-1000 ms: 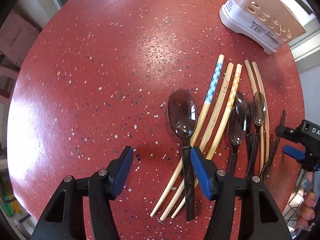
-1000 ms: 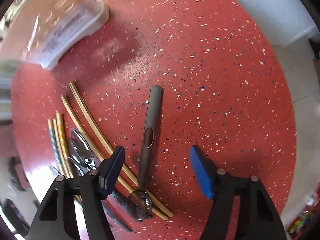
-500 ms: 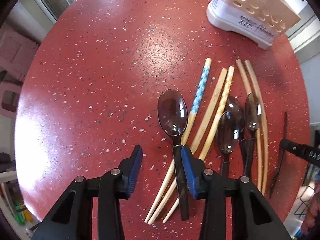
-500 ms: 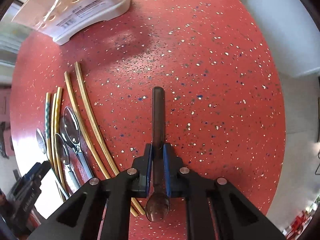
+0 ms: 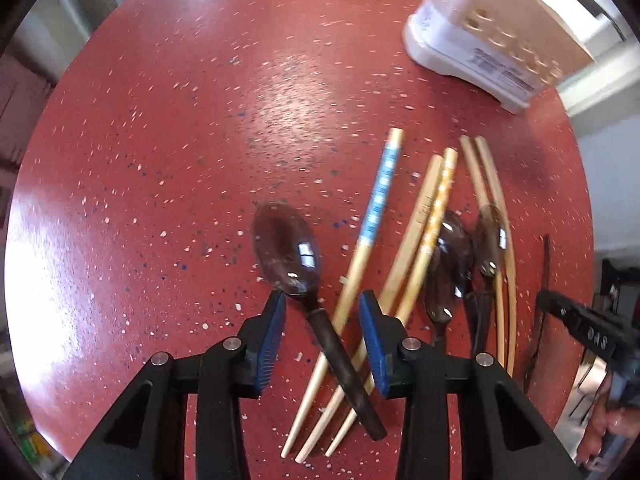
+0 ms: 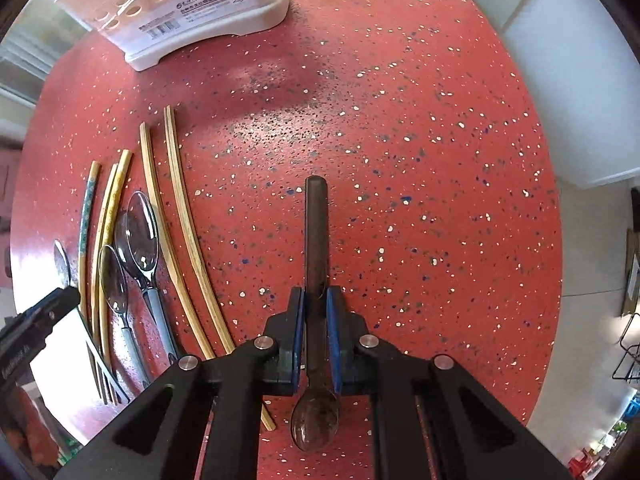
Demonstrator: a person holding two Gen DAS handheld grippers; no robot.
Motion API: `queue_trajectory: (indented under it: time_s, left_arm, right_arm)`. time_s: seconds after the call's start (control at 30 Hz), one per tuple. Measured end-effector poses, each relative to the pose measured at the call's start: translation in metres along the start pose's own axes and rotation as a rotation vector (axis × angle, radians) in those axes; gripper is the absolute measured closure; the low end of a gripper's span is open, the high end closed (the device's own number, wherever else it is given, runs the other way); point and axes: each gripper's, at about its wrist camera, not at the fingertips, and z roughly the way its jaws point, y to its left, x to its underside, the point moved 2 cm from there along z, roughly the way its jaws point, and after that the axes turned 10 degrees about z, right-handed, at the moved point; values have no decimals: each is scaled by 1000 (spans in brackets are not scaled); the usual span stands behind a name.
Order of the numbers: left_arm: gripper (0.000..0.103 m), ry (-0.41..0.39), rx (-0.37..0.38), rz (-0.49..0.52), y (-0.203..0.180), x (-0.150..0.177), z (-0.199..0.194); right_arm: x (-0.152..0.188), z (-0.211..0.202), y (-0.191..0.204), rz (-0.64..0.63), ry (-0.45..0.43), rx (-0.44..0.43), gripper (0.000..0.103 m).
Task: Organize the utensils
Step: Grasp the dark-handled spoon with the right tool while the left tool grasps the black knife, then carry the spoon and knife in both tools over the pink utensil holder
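**Both claws closing on spoons**

Right gripper (image 6: 316, 336) had clamped narrow on the dark spoon (image 6: 316, 240), well below the white holder (image 6: 180, 12). Left gripper (image 5: 322, 336), half-wide, was closing around the big spoon (image 5: 288, 252), pads not yet touching. 2 pickups underway.

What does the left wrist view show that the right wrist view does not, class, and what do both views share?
Only the left wrist view shows the left gripper, its jaws closing around the handle of the large dark spoon lying across the chopsticks, pads not yet touching it.

Only the right wrist view shows the right gripper shut on a brown-handled spoon, and a fork at the lower left.

Both show the red speckled table, the white utensil holder, the chopsticks and the smaller spoons.
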Motion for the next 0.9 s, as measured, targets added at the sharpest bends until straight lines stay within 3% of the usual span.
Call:
queue_trajectory:
  time_s: [0.17,0.33,0.37,0.43,0.5,0.63,0.9]
  left_arm:
    - [37,1,14,-98,17,0,-5]
    - [37,6,-23,-70,11,-5,-5]
    - [40,9,-28,-74,5,-7,-1]
    - [64,11,-54,-63,3,-9,-1]
    - [66,5,-18,-56,-3,-4,4]
    - [71,-35,-22,-33,3,1,-8]
    - [71,-95,18,-14,32,20,-47]
  right_arm:
    - [1,1,2,-3,5,-13,91]
    - [0,2,4,-27,5,-2,91]
    - [0,2,4,-37,6,2,91]
    - [2,2,7,-41,7,0,91]
    - [3,2,7,-27,14,-19,91]
    - [0,3,-5,25,36,-97,91]
    - [0,-12,-24,67,31,-233,91]
